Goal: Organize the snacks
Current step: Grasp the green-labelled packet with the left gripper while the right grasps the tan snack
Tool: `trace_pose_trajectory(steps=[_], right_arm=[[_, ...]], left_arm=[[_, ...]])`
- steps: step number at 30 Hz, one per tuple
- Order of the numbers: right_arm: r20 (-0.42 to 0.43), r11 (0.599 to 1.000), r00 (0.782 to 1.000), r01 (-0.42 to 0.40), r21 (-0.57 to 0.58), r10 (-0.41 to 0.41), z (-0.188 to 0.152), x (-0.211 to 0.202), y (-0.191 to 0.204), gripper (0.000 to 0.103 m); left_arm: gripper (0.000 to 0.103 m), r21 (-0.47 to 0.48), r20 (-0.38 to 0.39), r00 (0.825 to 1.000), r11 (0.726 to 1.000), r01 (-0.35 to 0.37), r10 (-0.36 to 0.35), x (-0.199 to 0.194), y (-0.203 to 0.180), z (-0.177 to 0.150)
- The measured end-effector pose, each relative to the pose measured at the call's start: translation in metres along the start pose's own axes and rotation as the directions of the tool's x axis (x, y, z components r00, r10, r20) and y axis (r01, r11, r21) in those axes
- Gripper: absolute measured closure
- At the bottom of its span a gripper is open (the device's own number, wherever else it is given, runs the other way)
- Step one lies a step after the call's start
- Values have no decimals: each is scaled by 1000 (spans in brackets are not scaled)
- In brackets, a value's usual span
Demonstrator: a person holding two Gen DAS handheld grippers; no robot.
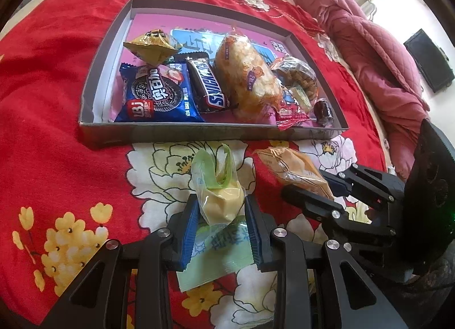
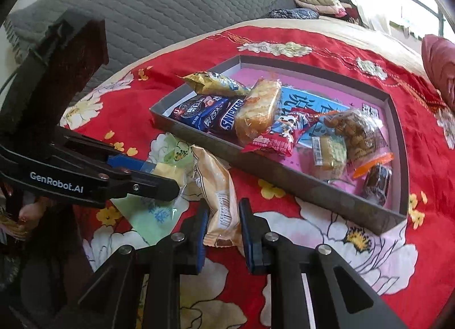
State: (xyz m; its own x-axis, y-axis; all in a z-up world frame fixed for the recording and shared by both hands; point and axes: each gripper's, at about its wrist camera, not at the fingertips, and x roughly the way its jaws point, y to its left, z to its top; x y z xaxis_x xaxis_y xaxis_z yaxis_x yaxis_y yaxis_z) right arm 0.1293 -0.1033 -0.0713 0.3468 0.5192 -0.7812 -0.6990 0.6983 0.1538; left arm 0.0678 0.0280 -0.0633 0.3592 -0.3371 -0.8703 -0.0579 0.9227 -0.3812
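Snacks are mostly in the grey box (image 1: 93, 95) on the red flowered bedspread (image 1: 42, 87). Two are still outside, right in front of it. The left claw (image 1: 220, 212) is clamped on the green-wrapped cake (image 1: 224, 201), and the right claw (image 2: 221, 220) is pinching the orange packet (image 2: 219, 186) beside it.

My green cake packet (image 1: 219, 206) and orange packet (image 2: 220, 195) lie side by side before the snack-filled grey tray (image 1: 199, 134).

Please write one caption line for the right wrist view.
Right gripper clamps an orange snack packet beside the snack-filled tray.
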Motion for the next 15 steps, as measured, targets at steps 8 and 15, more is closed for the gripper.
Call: trace_pose_trajectory(steps=[8, 15], right_arm=[[15, 1000, 1000, 8, 11, -8, -1, -10, 9, 82], [52, 1000, 999, 6, 7, -6, 2, -20, 16, 82]], left_arm=[[70, -9, 25, 1000, 1000, -1, 1, -14, -1, -1], [70, -5, 55, 998, 1000, -3, 3, -26, -3, -1]])
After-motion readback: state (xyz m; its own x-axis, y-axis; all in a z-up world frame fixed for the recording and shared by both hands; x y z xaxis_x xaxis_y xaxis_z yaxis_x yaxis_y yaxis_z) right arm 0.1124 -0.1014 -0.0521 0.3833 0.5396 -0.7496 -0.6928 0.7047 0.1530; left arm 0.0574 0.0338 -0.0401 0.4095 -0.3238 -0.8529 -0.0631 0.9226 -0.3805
